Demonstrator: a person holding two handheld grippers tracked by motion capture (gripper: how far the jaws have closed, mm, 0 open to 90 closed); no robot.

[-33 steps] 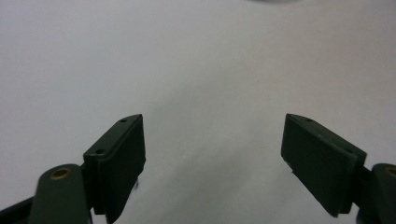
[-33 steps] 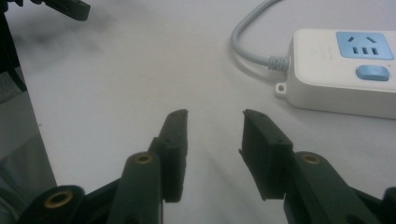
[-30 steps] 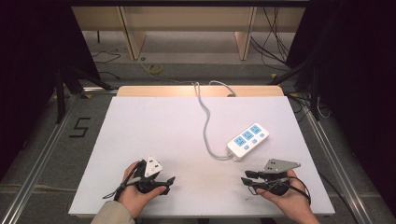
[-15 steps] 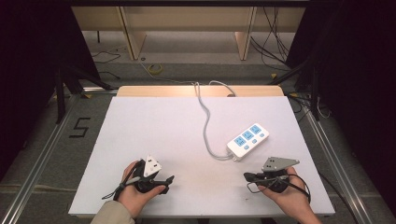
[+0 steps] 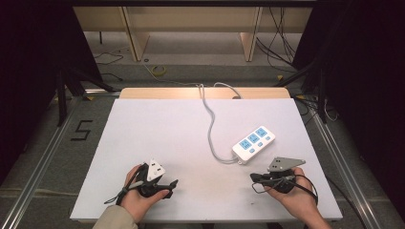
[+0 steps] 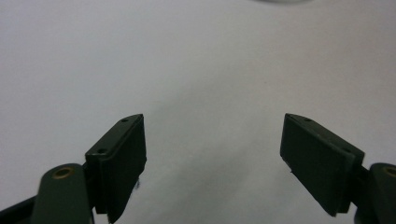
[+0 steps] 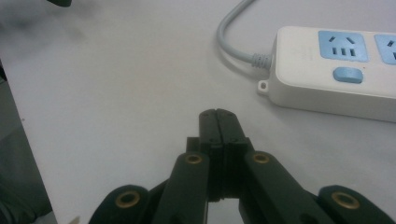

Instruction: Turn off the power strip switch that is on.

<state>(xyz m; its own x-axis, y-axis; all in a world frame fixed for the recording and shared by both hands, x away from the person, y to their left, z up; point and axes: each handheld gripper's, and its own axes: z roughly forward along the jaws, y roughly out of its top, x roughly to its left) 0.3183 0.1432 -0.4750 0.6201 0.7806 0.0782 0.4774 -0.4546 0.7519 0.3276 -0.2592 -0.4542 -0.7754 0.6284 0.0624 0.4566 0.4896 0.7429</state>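
I'm keeping the right hand-held gripper (image 5: 254, 177) pinched closed on nothing, just at 5 o'clock of the power strip (image 5: 253, 141) lying on the bench (image 5: 157, 129); the left hand-held gripper (image 5: 173, 182) is gaping wide, empty.

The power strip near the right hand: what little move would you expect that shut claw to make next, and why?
Probably a short push forward toward the power strip, perhaps to press a blue switch. The right claw is shut with nothing between its pads, so it suits poking better than grabbing, and the strip lies just ahead of it, not yet touched. The left claw rests open over bare table.
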